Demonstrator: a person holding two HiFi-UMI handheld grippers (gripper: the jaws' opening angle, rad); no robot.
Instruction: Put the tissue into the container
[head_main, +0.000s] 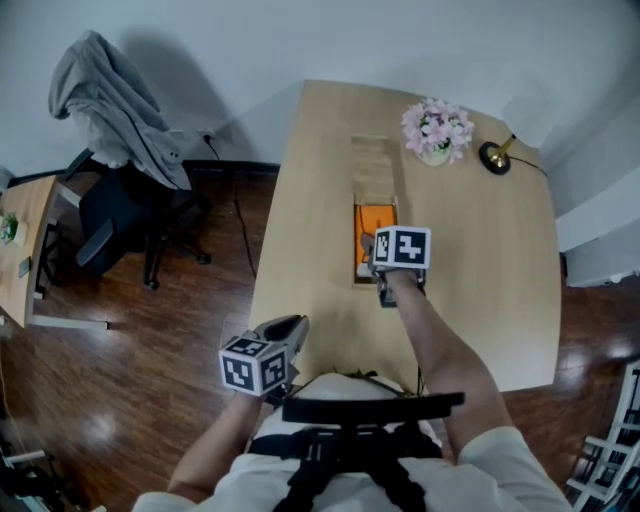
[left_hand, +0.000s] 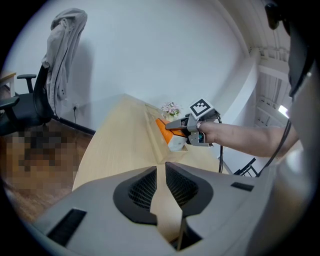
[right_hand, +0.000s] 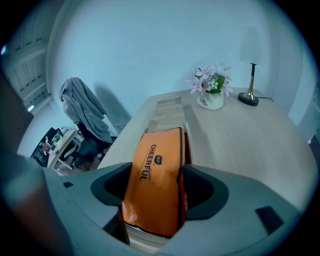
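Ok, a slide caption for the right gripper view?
Right gripper holding an orange tissue pack at the near end of the long wooden container on the table.

tissue pack (right_hand: 155, 190): orange, gripped, tilted | container (head_main: 375, 165): long, wooden, open-topped

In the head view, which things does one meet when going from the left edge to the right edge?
Jacket → left gripper → tissue pack → flowers → lamp.
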